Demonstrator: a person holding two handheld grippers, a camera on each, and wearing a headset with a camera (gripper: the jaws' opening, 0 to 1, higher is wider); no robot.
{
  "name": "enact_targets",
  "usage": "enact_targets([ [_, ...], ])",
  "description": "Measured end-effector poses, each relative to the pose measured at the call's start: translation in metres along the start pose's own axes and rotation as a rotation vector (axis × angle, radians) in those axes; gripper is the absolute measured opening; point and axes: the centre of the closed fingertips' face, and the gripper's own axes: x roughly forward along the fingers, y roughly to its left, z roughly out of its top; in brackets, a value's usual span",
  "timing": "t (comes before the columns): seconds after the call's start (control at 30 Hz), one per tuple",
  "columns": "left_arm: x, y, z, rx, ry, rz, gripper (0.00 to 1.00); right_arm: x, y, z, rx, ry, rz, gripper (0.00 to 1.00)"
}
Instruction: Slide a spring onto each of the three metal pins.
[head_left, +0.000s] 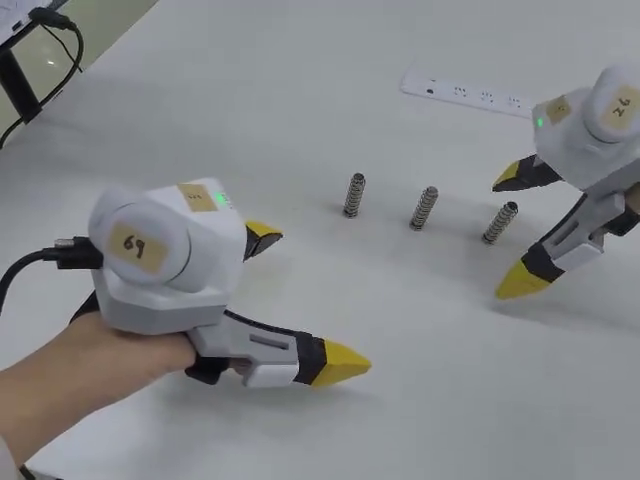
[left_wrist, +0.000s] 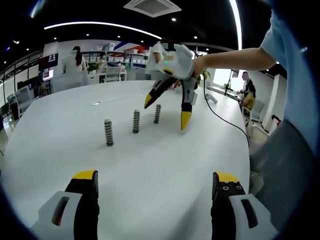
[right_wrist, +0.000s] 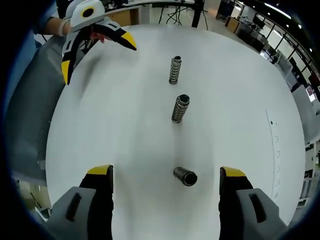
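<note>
Head view: the left gripper (head_left: 305, 298) and right gripper (head_left: 510, 232) both gape wide and empty, with three springs (head_left: 425, 208) standing in a row on the table (head_left: 300, 80) between them. Left gripper view: the springs stand ahead of its spread jaws. Right gripper view: the nearest spring sits between its jaws, untouched.

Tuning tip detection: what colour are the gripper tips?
Yellow; clearest on left gripper, head view.

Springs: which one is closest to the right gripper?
The spring at the row's right end in the head view, just ahead of the right gripper's open jaws. The other two stand farther away.
</note>
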Motion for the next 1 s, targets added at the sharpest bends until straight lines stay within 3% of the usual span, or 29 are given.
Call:
enact_targets([
  [0.17, -0.001, 0.003, 0.002, 0.002, -0.002, 0.007, 0.92, -0.003, 0.003, 0.005, 0.054, -0.066, -0.028, 0.99],
  [0.4, -0.004, 0.007, 0.006, 0.005, -0.008, 0.018, 0.92, -0.011, 0.015, 0.015, 0.107, -0.155, -0.081, 1.0],
  [0.47, -0.006, 0.008, 0.008, 0.004, -0.013, 0.023, 0.92, -0.014, 0.023, 0.018, 0.138, -0.188, -0.075, 1.0],
  [0.73, -0.016, 0.01, 0.012, 0.018, -0.013, 0.037, 0.92, -0.029, 0.048, 0.016, 0.216, -0.276, -0.141, 1.0],
  [1.0, -0.026, 0.007, 0.017, 0.034, -0.019, 0.054, 0.92, -0.049, 0.076, 0.001, 0.3, -0.335, -0.202, 1.0],
])
